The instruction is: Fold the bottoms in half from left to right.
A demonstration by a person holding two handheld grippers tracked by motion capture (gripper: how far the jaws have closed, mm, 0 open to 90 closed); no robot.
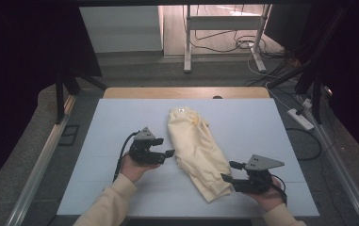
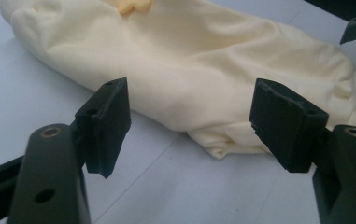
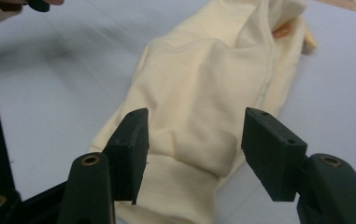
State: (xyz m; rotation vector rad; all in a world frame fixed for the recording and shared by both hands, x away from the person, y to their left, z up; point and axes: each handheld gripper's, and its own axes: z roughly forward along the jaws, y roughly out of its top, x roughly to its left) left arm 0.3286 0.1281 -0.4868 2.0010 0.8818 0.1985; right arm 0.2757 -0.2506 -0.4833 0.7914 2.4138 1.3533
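A pale yellow garment [image 1: 198, 150] lies folded lengthwise in a long bundle across the middle of the light blue table [image 1: 111, 117], running from the back centre toward the front right. My left gripper [image 1: 167, 153] is just left of the garment's middle, open, jaws pointing at the cloth with nothing between them. In the left gripper view the garment [image 2: 189, 70] lies just beyond the left gripper [image 2: 189, 126]. My right gripper [image 1: 229, 172] sits at the garment's near end, open. In the right gripper view the ribbed hem [image 3: 180, 186] lies between the jaws of the right gripper [image 3: 194, 149], unpinched.
A wooden strip [image 1: 186, 92] runs along the table's far edge. Beyond it stand a white desk frame [image 1: 224, 33] with cables on the floor and a power strip [image 1: 299, 118] at the right. Bare table surface lies left and right of the garment.
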